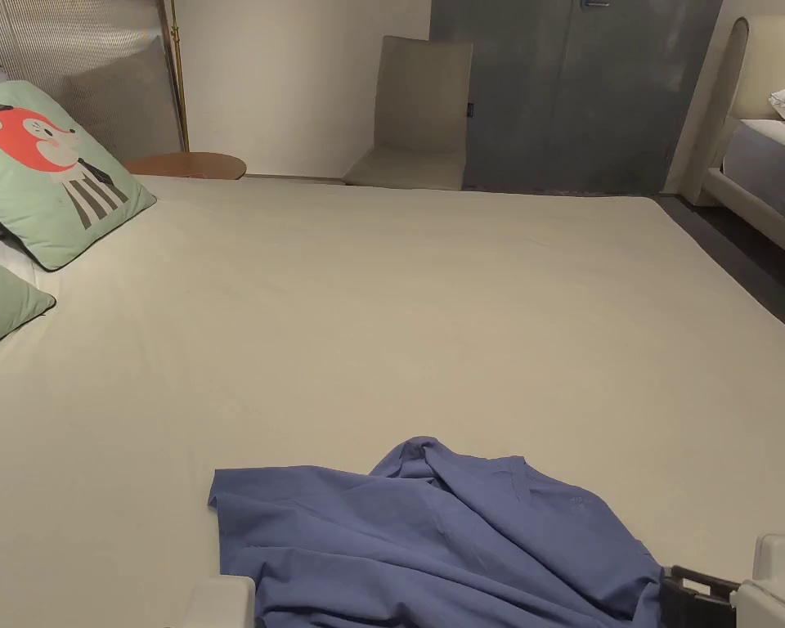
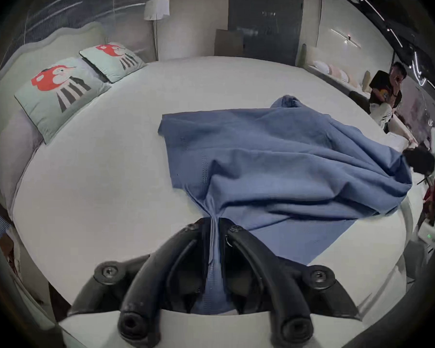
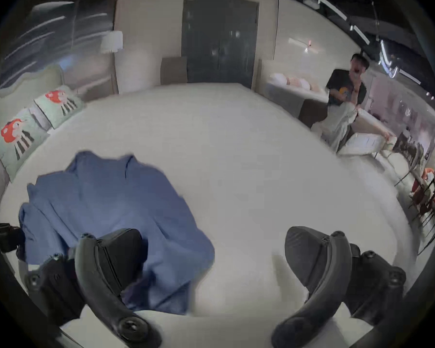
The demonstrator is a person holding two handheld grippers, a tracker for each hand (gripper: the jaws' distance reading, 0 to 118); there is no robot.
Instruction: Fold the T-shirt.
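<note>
A blue T-shirt [image 1: 432, 540] lies crumpled on the near part of a beige bed [image 1: 423, 311]. In the left gripper view my left gripper [image 2: 214, 225] is shut on a bunched strip of the shirt's [image 2: 274, 167] near edge; the cloth runs back between the jaws. Its white housing [image 1: 219, 603] shows at the bottom of the head view. My right gripper [image 3: 214, 248] stands wide open at the shirt's [image 3: 106, 202] right side, one jaw over the cloth, the other over bare sheet. In the head view this gripper [image 1: 679, 593] is at the shirt's right edge.
Two green cartoon pillows [image 1: 47, 172] lie at the left of the bed. Beyond the far edge stand a beige chair [image 1: 419, 114], a round side table [image 1: 190, 165] and a dark door [image 1: 579, 90]. A second bed [image 1: 771, 155] and a person [image 3: 344, 102] are to the right.
</note>
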